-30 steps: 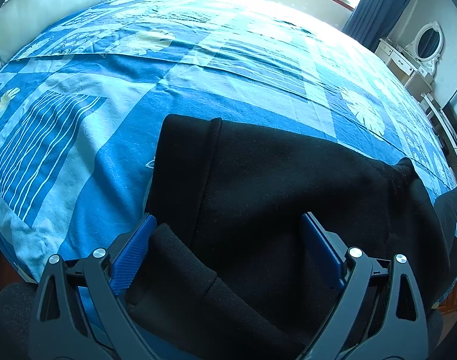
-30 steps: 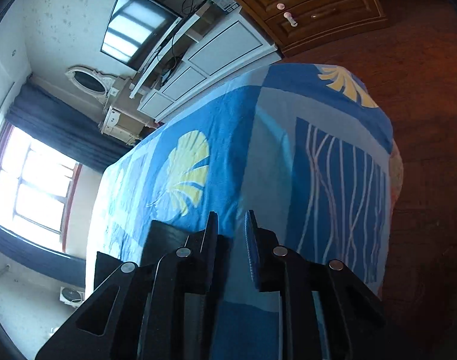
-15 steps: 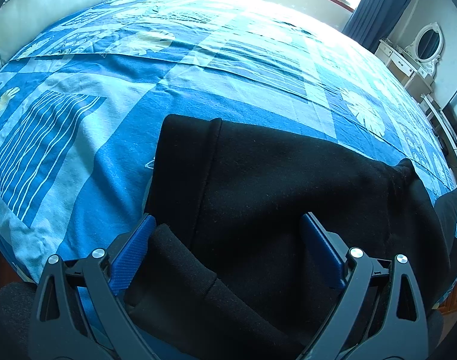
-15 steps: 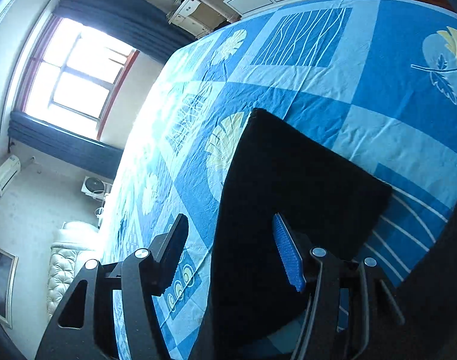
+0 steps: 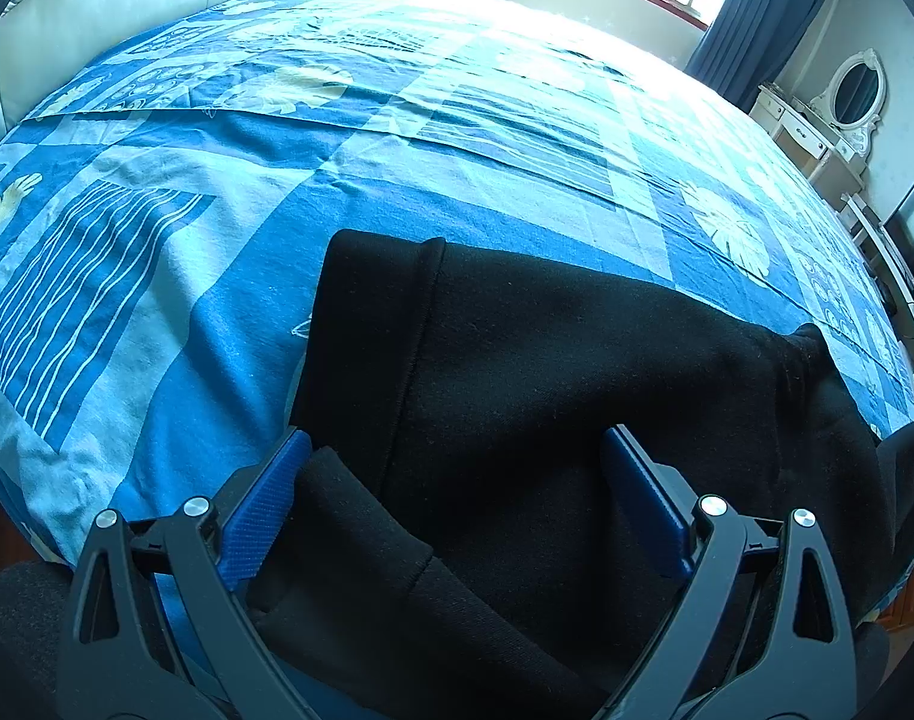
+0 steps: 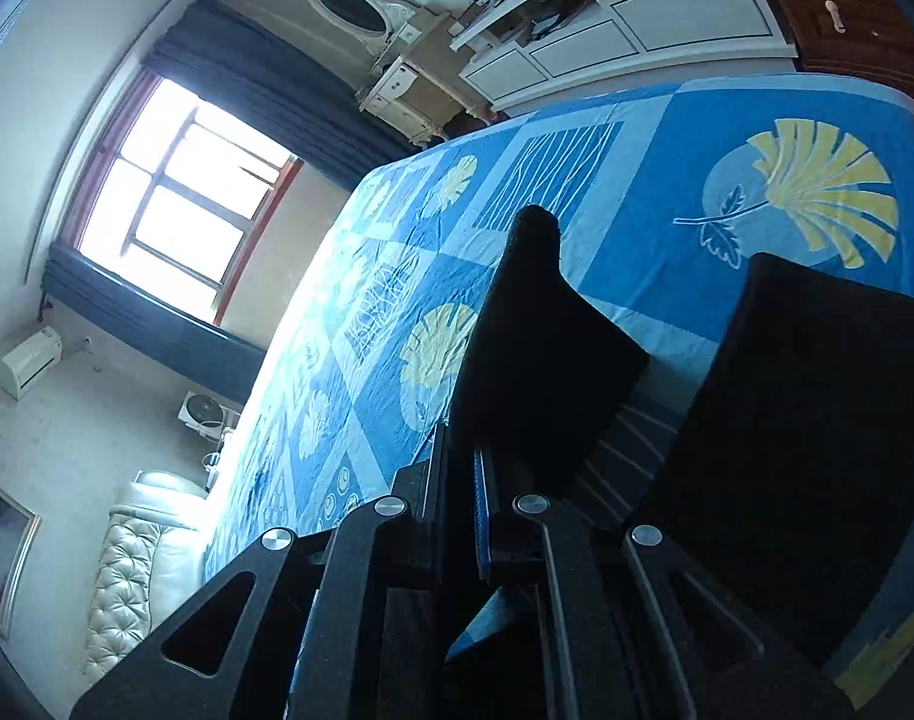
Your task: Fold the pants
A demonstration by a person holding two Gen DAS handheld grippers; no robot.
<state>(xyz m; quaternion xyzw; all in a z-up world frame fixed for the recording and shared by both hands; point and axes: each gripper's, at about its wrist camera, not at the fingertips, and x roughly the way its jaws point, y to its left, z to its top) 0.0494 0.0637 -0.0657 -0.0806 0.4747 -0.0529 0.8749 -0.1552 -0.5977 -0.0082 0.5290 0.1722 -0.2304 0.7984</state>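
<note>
My left gripper [image 5: 454, 468] stands wide open, its two blue pads [image 5: 265, 504] spread well apart and holding nothing; the black pants [image 5: 577, 390] lie flat on the bed beneath and between them, the cloth filling the gap without being pinched; a stitched seam runs down the near-left part of the garment, and a thicker folded band of the same black cloth sits just beside the left pad. My right gripper [image 6: 460, 474] is drawn nearly together, only a narrow slit left between its fingers, and a raised flap of the pants [image 6: 535, 348] is clamped in that slit; the flap stands up off the bed in a peak, while a second dark mass of the garment lies to the right of it, with a strip of bedspread showing between the two. The pants rest near the edge of the bedspread [image 5: 157, 276], which is blue patchwork with white stripes and pale leaf prints. No container is in view in either camera; the nearest storage items are the white drawer unit [image 6: 637, 30] and the wooden drawers [image 6: 847, 6] beyond the bed, both shut, their contents not visible. A window [image 6: 175, 204] with dark curtains and an oval mirror [image 6: 349, 0] stand on the far walls; a quilted white headboard [image 6: 127, 576] borders the bed.
</note>
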